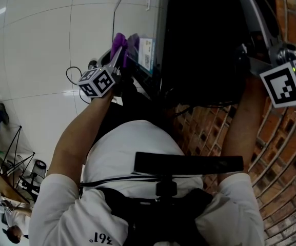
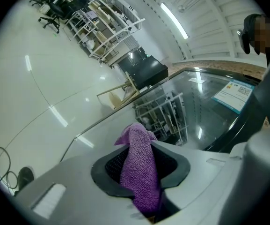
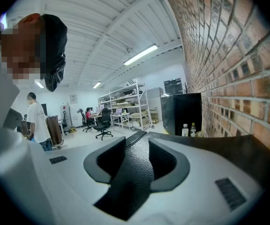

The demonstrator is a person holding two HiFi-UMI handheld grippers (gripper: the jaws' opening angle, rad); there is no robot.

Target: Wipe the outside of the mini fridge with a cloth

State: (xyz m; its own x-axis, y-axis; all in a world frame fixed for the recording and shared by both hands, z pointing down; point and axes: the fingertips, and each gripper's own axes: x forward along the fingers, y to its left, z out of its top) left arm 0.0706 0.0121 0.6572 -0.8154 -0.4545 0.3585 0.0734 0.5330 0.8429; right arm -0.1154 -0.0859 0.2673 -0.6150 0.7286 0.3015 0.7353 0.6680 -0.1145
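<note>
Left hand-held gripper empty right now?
No, the left hand-held gripper has a purple cloth clamped between its jaws.

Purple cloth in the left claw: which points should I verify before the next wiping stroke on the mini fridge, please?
1. Purple cloth gripped by the left claw: ok.
2. Cloth end sticks out past the claw tips: ok.
3. Cloth pressed on the glass door: cannot tell.
4. Sticker apart from the cloth: ok.
5. Right claw jaws apart, over the fridge top: ok.
6. Right claw steadying the fridge: cannot tell.
</note>
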